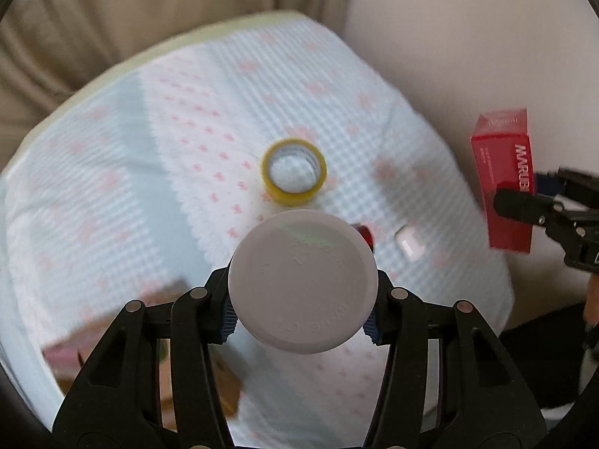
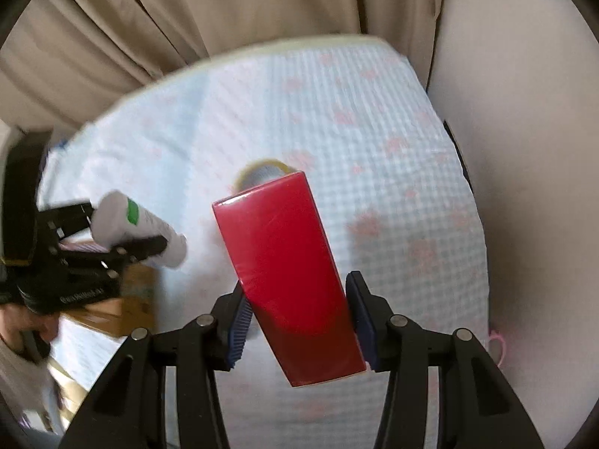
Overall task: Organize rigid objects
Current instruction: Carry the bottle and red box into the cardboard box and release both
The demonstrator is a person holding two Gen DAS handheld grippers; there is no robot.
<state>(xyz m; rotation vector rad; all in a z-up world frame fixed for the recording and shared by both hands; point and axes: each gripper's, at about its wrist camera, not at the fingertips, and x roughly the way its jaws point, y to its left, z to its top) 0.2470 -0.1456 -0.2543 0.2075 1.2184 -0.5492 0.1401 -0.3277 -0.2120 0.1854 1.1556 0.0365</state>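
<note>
My left gripper (image 1: 301, 316) is shut on a white plastic bottle (image 1: 302, 281), cap end toward the camera, held above the table; the bottle also shows in the right wrist view (image 2: 140, 230), with a green label. My right gripper (image 2: 299, 323) is shut on a tall red box (image 2: 288, 273) and holds it tilted above the table; the box also shows at the right of the left wrist view (image 1: 505, 179). A yellow tape roll (image 1: 294, 171) lies flat on the cloth at mid-table, partly hidden behind the red box in the right wrist view (image 2: 262, 170).
The table carries a light blue checked cloth (image 1: 131, 157) with pink marks. A small white object (image 1: 408, 243) and a small red thing (image 1: 365, 234) lie near the bottle. A cardboard box (image 2: 131, 299) sits at the table's left side. Beige curtains (image 2: 224, 7) hang behind.
</note>
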